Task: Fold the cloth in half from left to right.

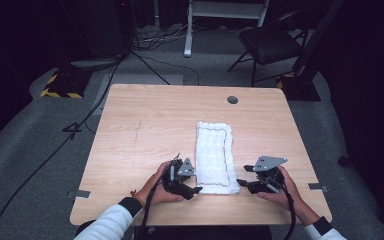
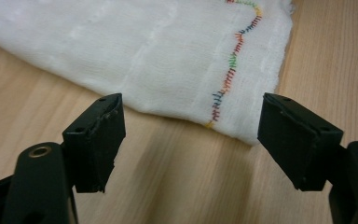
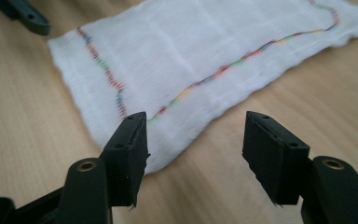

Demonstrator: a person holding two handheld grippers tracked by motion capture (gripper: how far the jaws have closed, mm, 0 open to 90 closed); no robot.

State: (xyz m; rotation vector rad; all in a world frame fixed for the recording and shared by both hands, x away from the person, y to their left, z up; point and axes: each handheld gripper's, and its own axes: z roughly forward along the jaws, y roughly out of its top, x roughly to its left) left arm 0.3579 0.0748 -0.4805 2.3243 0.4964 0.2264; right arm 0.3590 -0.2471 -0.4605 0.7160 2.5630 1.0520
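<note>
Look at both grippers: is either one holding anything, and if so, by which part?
Nothing is held. The left gripper and right gripper both stand open beside the near corners of the white cloth, apart from it.

In the left gripper view the white cloth [image 2: 135, 51] runs off the top and left edges, its coloured stitching [image 2: 228, 70] (sharp beside the near corner) blurring toward the cloth's far end.

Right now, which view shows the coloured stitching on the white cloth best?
The right gripper view: the coloured stitching runs sharp along much of the white cloth. The left gripper view shows one short stretch; the high view shows a faint thin loop.
</note>
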